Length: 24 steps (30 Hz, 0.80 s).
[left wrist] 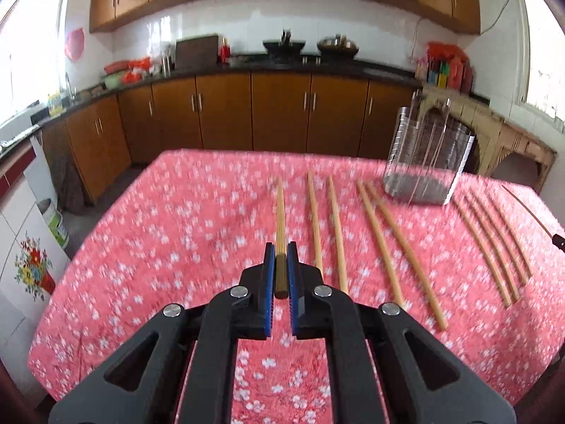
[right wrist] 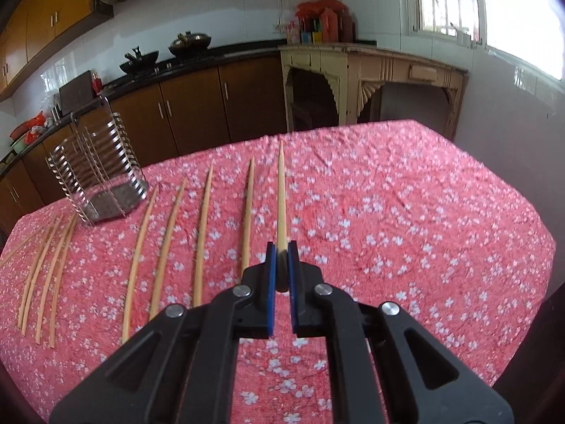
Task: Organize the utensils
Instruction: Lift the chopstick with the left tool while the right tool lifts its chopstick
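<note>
Nearest the lens, black left claw (left wrist: 281, 259) with blue pads, clenched on the thick butt end of a ridged pale bamboo chopstick (left wrist: 280, 212). Held by that end, probably so the slim tip led toward the holder. Tip pointing away over the pink flowered cloth on the worktop (left wrist: 176, 212); whether clear of the cloth, could not tell.

Same with the black right claw (right wrist: 281, 259): clamped on the butt of a smooth tapering pale wooden chopstick (right wrist: 281, 194).

Beyond, the remaining pale wooden chopsticks (left wrist: 374, 226) laid flat in loose rows, roughly parallel, apart enough for single picks. Farther back, a slatted steel chopstick holder (left wrist: 425, 162) standing upright on the cloth, seemingly empty, flanked by the rows.
</note>
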Tool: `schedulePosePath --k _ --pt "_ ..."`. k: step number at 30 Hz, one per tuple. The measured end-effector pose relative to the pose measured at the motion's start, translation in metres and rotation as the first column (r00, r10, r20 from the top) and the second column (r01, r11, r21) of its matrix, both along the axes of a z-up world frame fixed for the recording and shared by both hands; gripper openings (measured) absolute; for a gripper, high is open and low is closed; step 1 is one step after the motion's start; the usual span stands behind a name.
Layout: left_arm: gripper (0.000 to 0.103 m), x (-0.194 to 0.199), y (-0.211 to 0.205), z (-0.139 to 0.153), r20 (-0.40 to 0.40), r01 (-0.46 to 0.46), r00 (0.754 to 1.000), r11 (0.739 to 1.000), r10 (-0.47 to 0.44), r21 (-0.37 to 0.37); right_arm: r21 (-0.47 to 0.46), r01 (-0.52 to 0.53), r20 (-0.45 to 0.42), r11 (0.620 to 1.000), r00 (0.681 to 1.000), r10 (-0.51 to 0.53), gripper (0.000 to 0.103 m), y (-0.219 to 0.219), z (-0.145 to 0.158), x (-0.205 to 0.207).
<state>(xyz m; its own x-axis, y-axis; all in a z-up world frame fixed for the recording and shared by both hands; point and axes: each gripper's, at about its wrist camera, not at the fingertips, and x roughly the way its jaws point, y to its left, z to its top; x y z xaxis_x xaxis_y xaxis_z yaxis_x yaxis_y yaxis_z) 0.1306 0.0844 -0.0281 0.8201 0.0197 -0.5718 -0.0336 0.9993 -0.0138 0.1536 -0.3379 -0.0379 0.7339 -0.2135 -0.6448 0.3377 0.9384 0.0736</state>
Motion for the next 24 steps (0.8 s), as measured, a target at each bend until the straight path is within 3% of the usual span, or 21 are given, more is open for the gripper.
schedulePosePath --k 8,16,20,24 --pt "0.007 0.004 0.004 0.038 0.157 -0.019 0.987 0.999 0.025 -0.038 -0.025 0.01 0.108 1.0 0.994 -0.008 0.007 -0.001 0.031 0.001" --pt "0.007 0.017 0.003 0.062 0.24 -0.025 0.97 0.998 0.039 -0.06 -0.009 0.013 0.161 1.0 0.987 -0.012 0.007 -0.009 0.054 0.007" --pt "0.007 0.02 0.001 0.068 0.267 -0.027 0.963 0.998 0.043 -0.062 0.0 0.009 0.116 1.0 0.993 -0.009 0.007 -0.012 0.052 0.008" --pt "0.007 0.019 -0.002 0.069 0.276 -0.026 0.96 0.998 0.043 -0.065 0.008 0.022 0.036 1.0 0.999 -0.022 0.008 -0.017 0.028 0.01"
